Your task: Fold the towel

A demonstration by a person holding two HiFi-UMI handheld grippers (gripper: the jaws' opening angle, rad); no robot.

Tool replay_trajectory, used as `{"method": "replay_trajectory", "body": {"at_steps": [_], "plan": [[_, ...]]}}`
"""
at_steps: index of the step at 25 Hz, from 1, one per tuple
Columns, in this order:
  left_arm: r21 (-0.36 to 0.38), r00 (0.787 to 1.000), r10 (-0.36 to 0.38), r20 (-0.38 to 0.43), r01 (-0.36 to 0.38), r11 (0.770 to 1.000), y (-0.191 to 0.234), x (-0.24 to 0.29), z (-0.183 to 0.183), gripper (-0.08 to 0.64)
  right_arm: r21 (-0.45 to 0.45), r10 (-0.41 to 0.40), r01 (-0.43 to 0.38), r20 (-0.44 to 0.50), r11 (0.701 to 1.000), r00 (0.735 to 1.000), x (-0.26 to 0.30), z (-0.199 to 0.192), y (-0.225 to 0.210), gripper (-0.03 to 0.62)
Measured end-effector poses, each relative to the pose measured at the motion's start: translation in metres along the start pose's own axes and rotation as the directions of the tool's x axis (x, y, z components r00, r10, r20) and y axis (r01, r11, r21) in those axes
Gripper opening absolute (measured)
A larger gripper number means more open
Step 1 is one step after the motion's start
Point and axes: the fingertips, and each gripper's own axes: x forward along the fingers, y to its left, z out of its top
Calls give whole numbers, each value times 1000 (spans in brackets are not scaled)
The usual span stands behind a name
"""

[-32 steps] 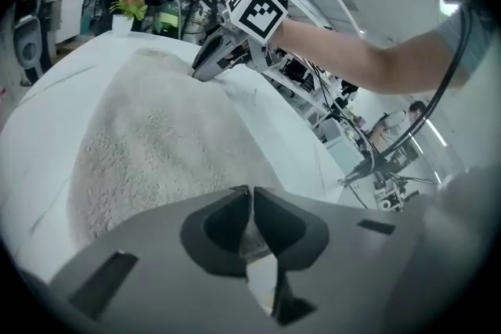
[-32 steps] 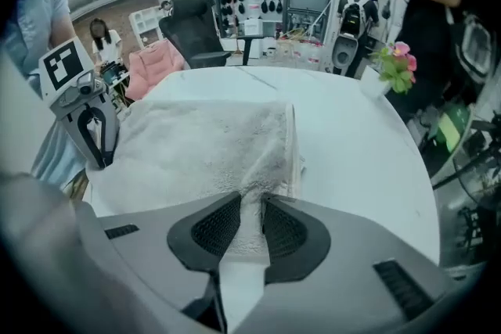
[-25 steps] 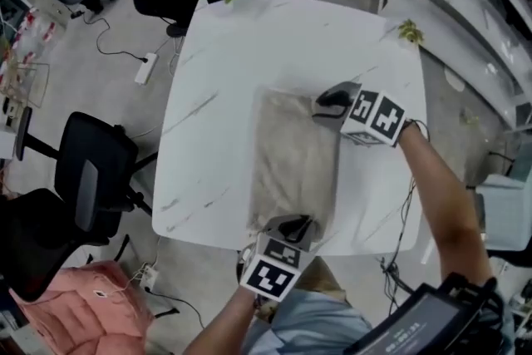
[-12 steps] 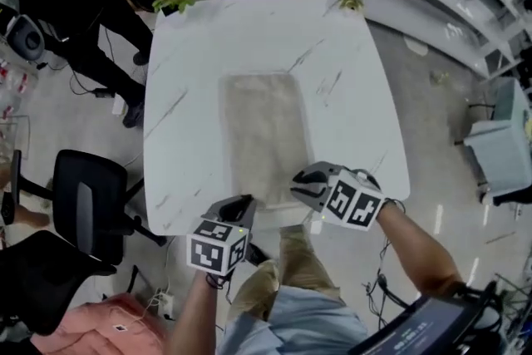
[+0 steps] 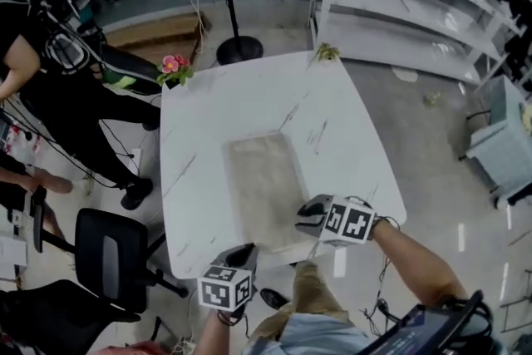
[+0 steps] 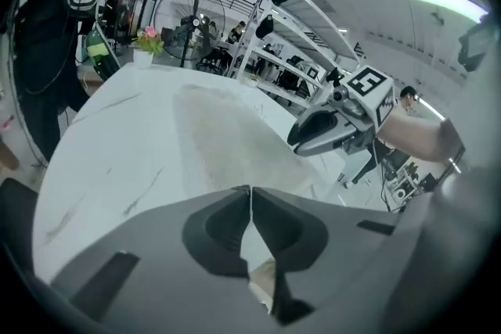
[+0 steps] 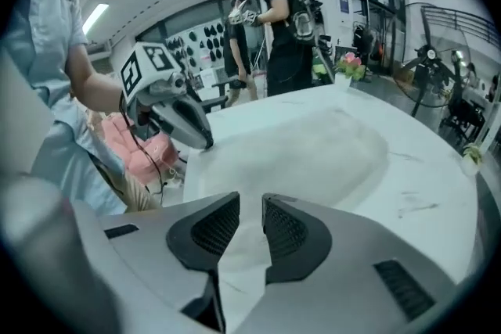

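A beige towel (image 5: 264,189) lies flat as a long narrow strip on the white marble table (image 5: 208,112), its short end at the near edge. My left gripper (image 5: 245,253) sits at the towel's near left corner by the table edge; its jaws (image 6: 250,190) are shut tip to tip with nothing seen between them. My right gripper (image 5: 306,218) hovers at the towel's near right corner. Its jaws have just been opening and stand a narrow gap apart (image 7: 250,203), the towel's edge showing below the gap, not pressed. Each gripper shows in the other's view: the right gripper (image 6: 313,138), the left gripper (image 7: 184,121).
A pink flower pot (image 5: 173,66) and a small green sprig (image 5: 325,52) sit at the table's far corners. A fan stand (image 5: 239,50) and white shelving (image 5: 407,4) stand beyond. A black chair (image 5: 112,258) and a person in black (image 5: 50,87) are at the left.
My right gripper came back from the towel's far right corner to its near right corner. The left gripper drew back to the table's near edge. The head view lifted, showing more room.
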Motion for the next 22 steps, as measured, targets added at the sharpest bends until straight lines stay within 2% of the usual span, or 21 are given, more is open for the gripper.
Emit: {"method": "replay_trajectory", "body": {"at_steps": [3, 7, 10, 13, 15, 17, 19, 22], "plan": [[3, 999, 19, 42, -20, 1000, -3, -15, 25, 12, 1, -42, 42, 61, 999, 997, -38, 46, -50, 167], [-34, 996, 35, 85, -32, 999, -8, -19, 49, 12, -69, -46, 47, 18, 997, 999, -59, 91, -123, 238], [-75, 993, 39, 109, -31, 997, -4, -17, 61, 12, -34, 19, -21, -68, 999, 997, -41, 101, -176, 292], [-133, 990, 55, 130, -38, 990, 8, -12, 68, 12, 61, 97, -90, -130, 994, 987, -11, 93, -222, 324], [-168, 988, 76, 136, -52, 984, 17, -11, 70, 12, 125, 169, -149, -161, 981, 972, 7, 85, -236, 328], [-199, 985, 101, 142, -71, 977, 24, -11, 71, 12, 146, 255, -226, -233, 963, 938, 23, 73, -233, 330], [-221, 981, 125, 150, -90, 971, 31, -11, 75, 12, 181, 364, -324, -274, 928, 890, 36, 66, -222, 331], [-232, 974, 159, 162, -119, 965, 41, -13, 84, 12, 339, 506, -433, -165, 835, 847, 46, 78, -220, 302]]}}
